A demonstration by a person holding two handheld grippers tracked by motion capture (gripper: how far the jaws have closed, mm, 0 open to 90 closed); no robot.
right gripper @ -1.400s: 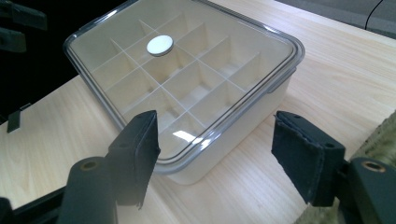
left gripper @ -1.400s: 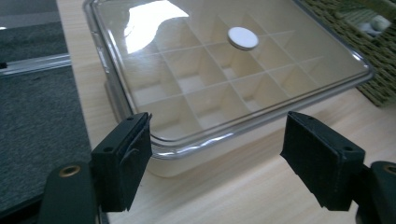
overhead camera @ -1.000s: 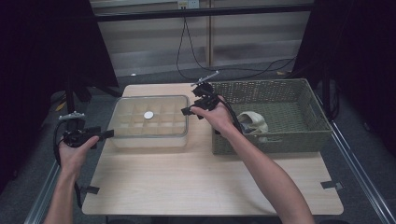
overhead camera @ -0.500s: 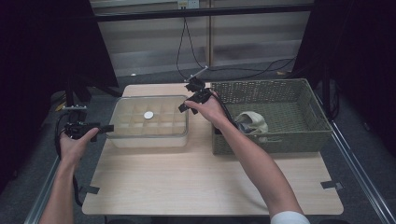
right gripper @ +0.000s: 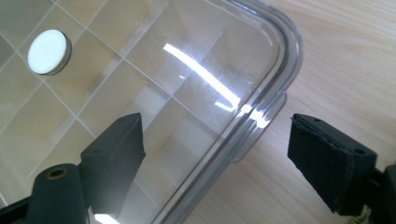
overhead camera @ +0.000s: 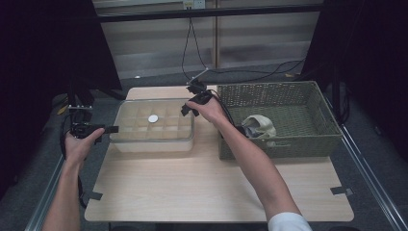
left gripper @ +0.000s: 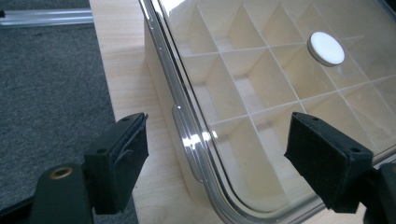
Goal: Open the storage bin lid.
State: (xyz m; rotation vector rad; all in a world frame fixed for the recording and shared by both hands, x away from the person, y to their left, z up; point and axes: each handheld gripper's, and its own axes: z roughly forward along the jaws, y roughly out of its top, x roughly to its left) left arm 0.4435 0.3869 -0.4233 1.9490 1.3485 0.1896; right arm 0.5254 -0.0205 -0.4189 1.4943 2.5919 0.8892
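A shallow compartment box [overhead camera: 154,137] with a clear lid [left gripper: 261,93] stands on the wooden table [overhead camera: 192,183]. A white round disc [overhead camera: 153,118] [left gripper: 325,48] [right gripper: 48,51] sits on the lid. My left gripper [overhead camera: 108,129] [left gripper: 217,135] is open at the box's left end, its jaws either side of the lid's edge tab [left gripper: 189,149] without touching it. My right gripper [overhead camera: 188,108] [right gripper: 215,140] is open at the box's right end. Its jaws have just been opening, and the lid's edge tab [right gripper: 252,135] lies between them, untouched.
A woven green basket [overhead camera: 288,91] stands right of the box, close to my right forearm, with a pale cloth [overhead camera: 260,126] inside. Cables [overhead camera: 192,43] run along the floor behind the table. Dark carpet [left gripper: 51,93] lies left of the table edge.
My right hand has moved left from beside the basket and lower, onto the box's right end. My left hand has edged in toward the box's left end.
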